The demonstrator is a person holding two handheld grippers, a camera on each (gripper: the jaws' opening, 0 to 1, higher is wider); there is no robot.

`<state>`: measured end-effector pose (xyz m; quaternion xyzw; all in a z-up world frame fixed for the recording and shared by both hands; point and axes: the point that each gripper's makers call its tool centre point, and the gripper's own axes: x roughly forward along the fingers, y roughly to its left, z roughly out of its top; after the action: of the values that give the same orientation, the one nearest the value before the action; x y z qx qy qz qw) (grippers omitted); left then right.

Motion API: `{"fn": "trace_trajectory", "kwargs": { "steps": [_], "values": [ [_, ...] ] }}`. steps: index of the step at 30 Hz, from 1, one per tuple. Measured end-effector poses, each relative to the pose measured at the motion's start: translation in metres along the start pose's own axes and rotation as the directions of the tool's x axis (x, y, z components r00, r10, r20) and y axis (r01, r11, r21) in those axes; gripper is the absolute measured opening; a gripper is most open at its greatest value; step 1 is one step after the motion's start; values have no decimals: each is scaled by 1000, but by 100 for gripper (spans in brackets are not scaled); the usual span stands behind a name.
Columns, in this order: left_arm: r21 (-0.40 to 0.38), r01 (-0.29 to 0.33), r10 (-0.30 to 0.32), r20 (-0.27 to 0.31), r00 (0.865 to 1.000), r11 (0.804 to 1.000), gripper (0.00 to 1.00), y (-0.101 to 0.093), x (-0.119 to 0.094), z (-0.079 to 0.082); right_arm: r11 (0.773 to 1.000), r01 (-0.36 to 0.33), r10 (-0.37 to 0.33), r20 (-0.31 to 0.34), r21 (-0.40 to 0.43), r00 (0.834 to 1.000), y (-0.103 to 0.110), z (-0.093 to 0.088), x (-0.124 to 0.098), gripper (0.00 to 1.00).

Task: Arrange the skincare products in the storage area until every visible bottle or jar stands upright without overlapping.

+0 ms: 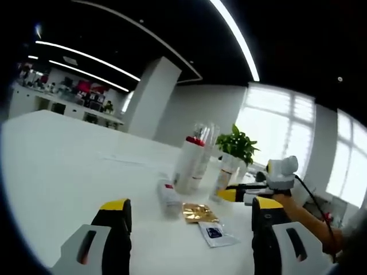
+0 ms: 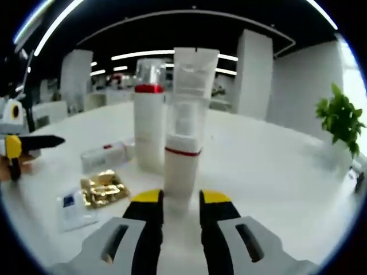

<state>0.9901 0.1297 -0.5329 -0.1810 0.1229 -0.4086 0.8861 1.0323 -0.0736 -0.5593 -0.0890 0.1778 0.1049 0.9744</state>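
Right claw [image 2: 181, 201] clamps the upright tube [image 2: 182, 172], cap down, long axis vertical.

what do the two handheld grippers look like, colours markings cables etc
Each gripper has two black jaws tipped with yellow, rising from pale grey housings with dark oval slots. That holds for the left gripper and the right gripper. In the left gripper view, the right gripper enters from the right with a black cable trailing behind it.
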Motion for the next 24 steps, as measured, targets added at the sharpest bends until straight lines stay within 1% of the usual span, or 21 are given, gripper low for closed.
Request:
{"fn": "trace_trajectory", "kwargs": {
  "steps": [3, 8, 14, 18, 22, 24],
  "values": [
    [-2, -2, 2, 0, 1000, 1000, 89, 0, 0, 0, 1000, -10, 10, -3, 12, 1000, 2, -1, -1, 18],
    [-2, -4, 4, -2, 1000, 1000, 89, 1, 0, 0, 999, -21, 21, -1, 26, 1000, 5, -1, 1, 17],
    [-2, -7, 7, -4, 1000, 1000, 89, 1, 1, -1, 998, 27, -28, 29, 51, 999, -4, 1, 13, 17],
    [1, -8, 8, -5, 1000, 1000, 89, 2, 1, -2, 997, 36, -39, 39, 63, 998, -5, 3, 18, 17],
    [0, -14, 14, -3, 1000, 1000, 89, 3, 0, -2, 997, 26, -29, 41, 67, 999, 0, 4, 21, 17],
    [-3, -17, 17, -3, 1000, 1000, 89, 4, 1, -2, 998, 12, -14, 34, 63, 999, 3, 3, 21, 20]
  ]
}}
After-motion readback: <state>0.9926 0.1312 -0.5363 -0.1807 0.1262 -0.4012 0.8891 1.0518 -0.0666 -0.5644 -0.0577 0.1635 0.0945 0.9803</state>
